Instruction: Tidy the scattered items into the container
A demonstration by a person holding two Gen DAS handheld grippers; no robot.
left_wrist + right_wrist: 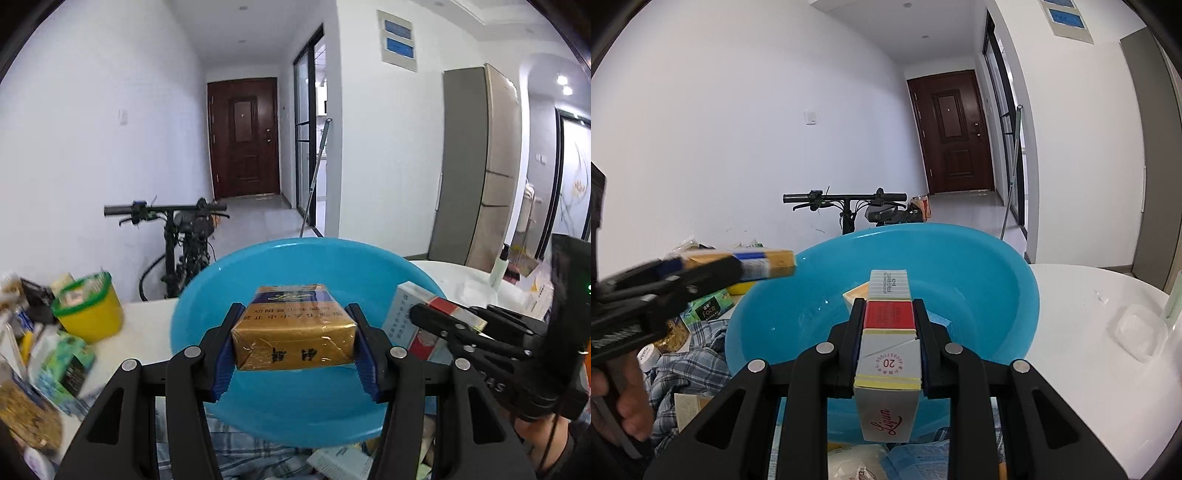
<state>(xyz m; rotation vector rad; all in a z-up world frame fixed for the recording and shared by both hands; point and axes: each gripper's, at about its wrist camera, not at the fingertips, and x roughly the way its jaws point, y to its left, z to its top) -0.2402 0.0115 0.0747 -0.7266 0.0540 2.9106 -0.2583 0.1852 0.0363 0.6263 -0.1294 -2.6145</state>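
A gold cigarette pack [293, 328] is clamped across its width in my left gripper [294, 325], which hangs over the near side of the blue basin [229, 280]. From the right wrist view the same gold pack [764, 264] pokes in from the left, level with the basin [997, 258] rim. My right gripper [889, 314] is shut on a grey and red cigarette pack [889, 332], held lengthways above the basin. That pack [410, 314] also shows in the left view, at the basin's right edge. A pale box [856, 293] lies inside the basin.
A white table [1078, 325] carries the basin. Left of it stand a yellow tub with a green rim [88, 310], tissue packs [62, 365] and snack bags. A checked cloth [690, 354] and more packets lie in front. A clear plastic box [1137, 332] sits at right. A bicycle [184, 236] stands behind.
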